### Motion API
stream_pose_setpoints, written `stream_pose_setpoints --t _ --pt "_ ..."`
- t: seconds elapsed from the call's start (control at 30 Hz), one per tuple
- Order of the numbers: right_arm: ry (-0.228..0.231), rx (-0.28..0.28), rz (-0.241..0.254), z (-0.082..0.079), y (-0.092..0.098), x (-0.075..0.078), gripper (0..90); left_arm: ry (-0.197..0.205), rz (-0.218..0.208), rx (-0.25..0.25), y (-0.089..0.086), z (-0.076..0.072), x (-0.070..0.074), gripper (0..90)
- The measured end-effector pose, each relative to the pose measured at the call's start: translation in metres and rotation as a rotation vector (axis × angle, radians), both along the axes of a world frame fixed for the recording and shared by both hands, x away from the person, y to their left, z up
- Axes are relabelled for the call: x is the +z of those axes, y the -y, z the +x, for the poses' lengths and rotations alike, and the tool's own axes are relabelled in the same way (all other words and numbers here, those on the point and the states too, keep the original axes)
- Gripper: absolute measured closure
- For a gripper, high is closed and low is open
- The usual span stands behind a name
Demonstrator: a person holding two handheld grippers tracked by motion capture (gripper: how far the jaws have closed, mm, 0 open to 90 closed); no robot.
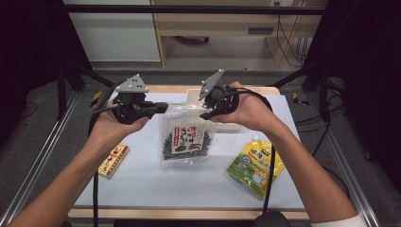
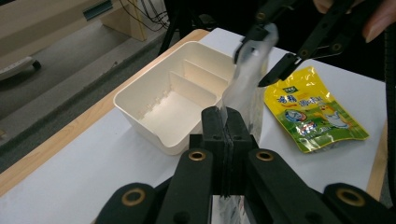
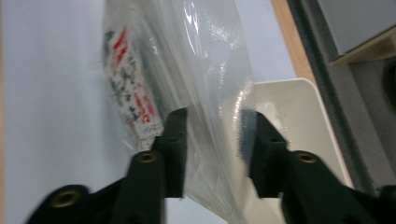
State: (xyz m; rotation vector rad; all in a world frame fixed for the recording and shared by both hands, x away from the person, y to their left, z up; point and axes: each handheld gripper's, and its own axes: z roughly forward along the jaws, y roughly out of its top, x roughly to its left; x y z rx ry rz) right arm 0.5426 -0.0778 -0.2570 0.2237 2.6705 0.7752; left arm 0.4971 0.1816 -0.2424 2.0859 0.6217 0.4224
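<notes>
We see the left gripper (image 1: pixel 161 108) with its jaws clamped tight on the top edge of a clear bag of dark dried food (image 1: pixel 186 138), which hangs lifted just in front of the white divided tray (image 2: pixel 159 100) and above the table (image 1: pixel 156 182). The right gripper (image 1: pixel 204 115) straddles the bag's other top corner, its jaws apart with the plastic between them, and we cannot see the pads pressing it. A yellow pouch (image 1: pixel 255 166) lies well right of the tray, a small flat packet (image 1: pixel 113 160) well left.
</notes>
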Motion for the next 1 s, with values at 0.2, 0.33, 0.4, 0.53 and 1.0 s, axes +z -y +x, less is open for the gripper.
stream_pose_setpoints --t 0.2,0.33,0.4,0.53,1.0 --pt "-0.054 0.026 0.006 -0.004 0.002 0.003 80.5 0.01 -0.023 0.018 -0.004 0.006 -0.004 88.2" --pt "-0.081 0.01 0.014 -0.007 0.004 0.013 83.9 0.088 -0.087 0.074 -0.011 0.004 -0.001 56.9" --pt "-0.092 -0.012 0.033 -0.008 0.007 0.022 84.5 0.099 -0.105 0.094 -0.014 0.002 0.0 41.1" --pt "-0.108 -0.094 0.06 -0.009 0.017 0.041 85.0 0.127 -0.141 0.167 -0.029 -0.01 -0.01 27.7" --pt "-0.139 -0.307 0.203 0.001 0.048 0.084 86.1 0.081 -0.023 0.291 -0.039 -0.039 -0.1 8.6"
